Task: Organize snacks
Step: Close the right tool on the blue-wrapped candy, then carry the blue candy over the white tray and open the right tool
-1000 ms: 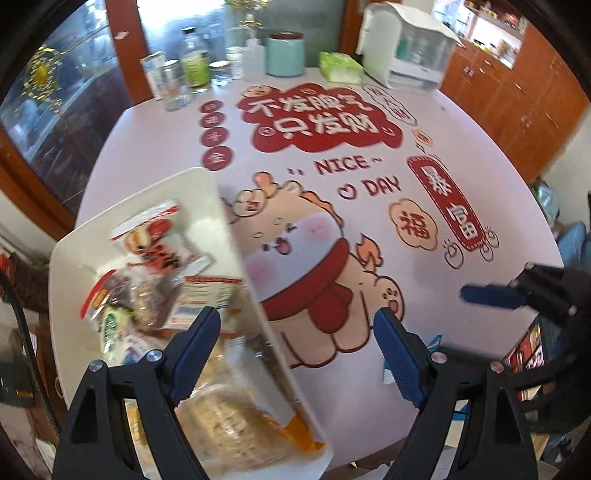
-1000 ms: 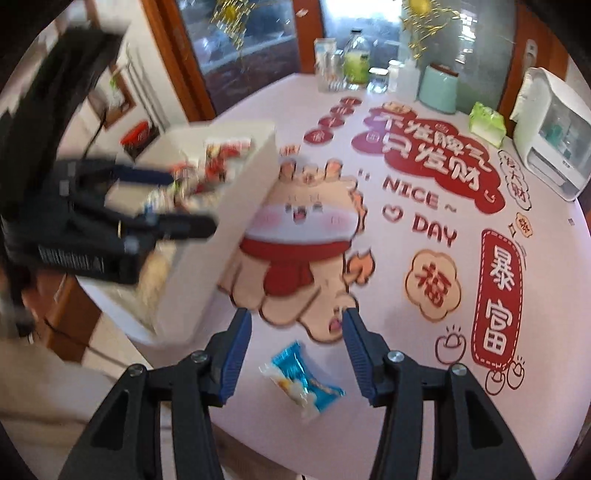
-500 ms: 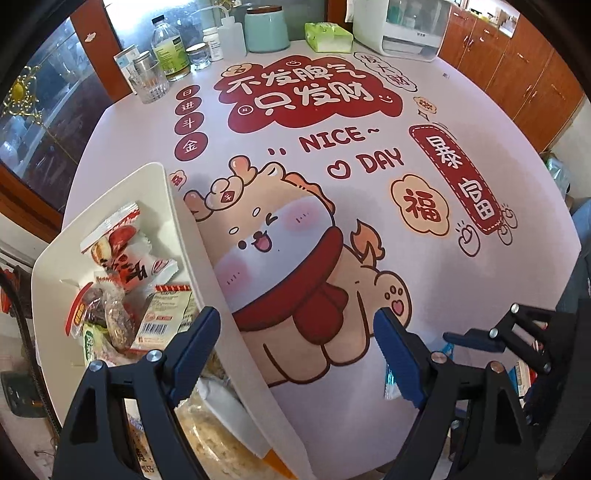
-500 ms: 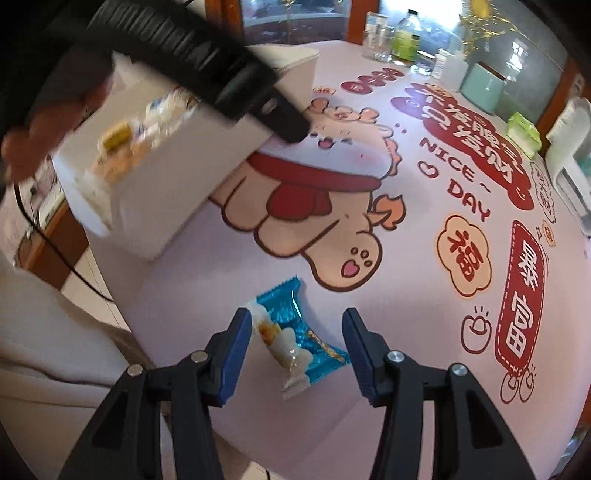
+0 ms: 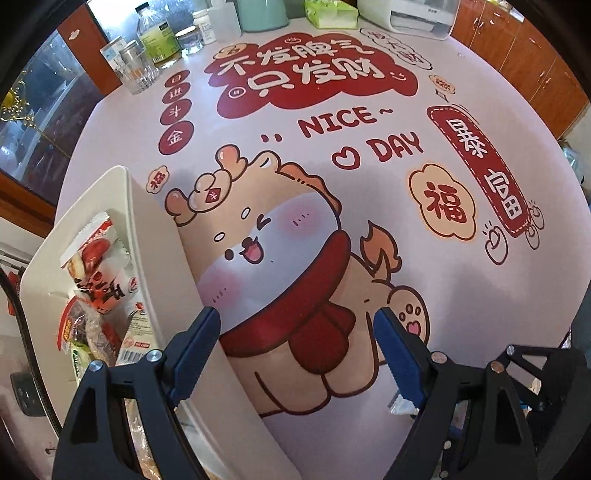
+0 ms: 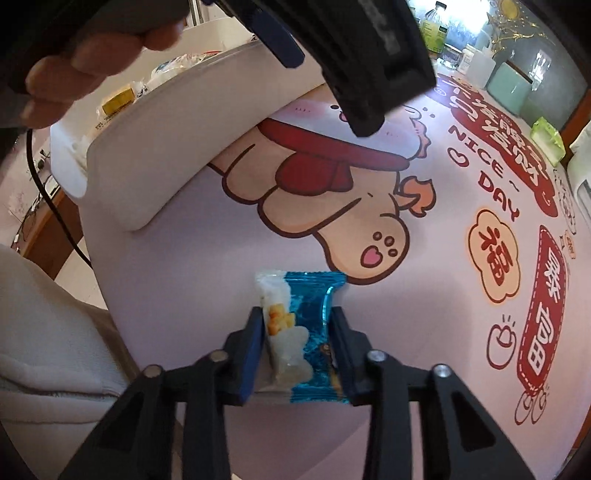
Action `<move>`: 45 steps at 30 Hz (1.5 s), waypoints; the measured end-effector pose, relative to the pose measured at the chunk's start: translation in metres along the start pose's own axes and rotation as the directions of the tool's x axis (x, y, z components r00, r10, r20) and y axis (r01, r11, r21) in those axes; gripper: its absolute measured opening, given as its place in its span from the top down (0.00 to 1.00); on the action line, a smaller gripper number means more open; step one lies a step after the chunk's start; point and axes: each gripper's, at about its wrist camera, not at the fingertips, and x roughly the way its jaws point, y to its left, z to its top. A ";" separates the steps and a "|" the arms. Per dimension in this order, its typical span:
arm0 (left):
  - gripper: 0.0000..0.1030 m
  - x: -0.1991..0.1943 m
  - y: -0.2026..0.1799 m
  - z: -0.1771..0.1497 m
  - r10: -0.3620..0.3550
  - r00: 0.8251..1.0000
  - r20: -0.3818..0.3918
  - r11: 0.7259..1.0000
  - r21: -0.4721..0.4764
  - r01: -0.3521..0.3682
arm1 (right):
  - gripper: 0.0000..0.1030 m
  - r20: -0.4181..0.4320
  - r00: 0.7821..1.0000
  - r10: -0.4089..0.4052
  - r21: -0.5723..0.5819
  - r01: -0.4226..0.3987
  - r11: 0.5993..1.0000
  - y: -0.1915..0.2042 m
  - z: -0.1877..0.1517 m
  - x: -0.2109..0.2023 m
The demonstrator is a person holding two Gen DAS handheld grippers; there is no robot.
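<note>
A blue and white snack packet (image 6: 306, 314) lies on the printed tablecloth near the table's front edge. My right gripper (image 6: 295, 314) points down over it, and its jaws are closing with both blue pads pressed on the packet's sides. A white bin (image 5: 147, 236) at the left holds several wrapped snacks (image 5: 96, 273). My left gripper (image 5: 295, 321) hangs open above the bin's right wall and the cartoon print, with nothing between its fingers. In the right wrist view it shows large at the top, held by a hand (image 6: 92, 48).
Bottles and glass jars (image 5: 147, 55), a teal canister (image 5: 262, 14), a green tissue pack (image 5: 332, 14) and a white appliance (image 5: 406, 18) stand along the far edge. Wooden cabinets (image 5: 535, 74) are at the right. A beige cushioned seat (image 6: 44, 332) sits by the near table edge.
My right gripper has come down around the blue packet and closed onto it. My left gripper has sunk and shifted right, from over the bin's snacks to its right wall.
</note>
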 end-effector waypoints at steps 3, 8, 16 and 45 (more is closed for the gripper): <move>0.18 0.005 -0.003 0.003 -0.001 1.000 -0.011 1.000 0.003 0.001 | 0.69 0.007 1.000 0.009 0.017 -0.009 1.000 -0.002 -0.003 -0.001; 0.18 0.008 -0.009 0.008 -0.001 1.000 -0.019 1.000 0.016 0.002 | 0.69 0.022 0.999 0.024 0.084 -0.026 0.996 -0.013 -0.006 -0.003; 0.18 0.000 -0.010 0.013 0.001 1.000 -0.007 1.000 0.029 -0.001 | 0.70 0.085 0.995 0.043 0.202 -0.059 0.978 -0.039 -0.006 -0.021; 0.01 -0.176 0.130 -0.049 0.174 0.928 0.330 0.961 -0.262 -0.087 | 0.70 0.427 0.901 0.076 0.152 -0.154 0.976 0.030 0.124 -0.138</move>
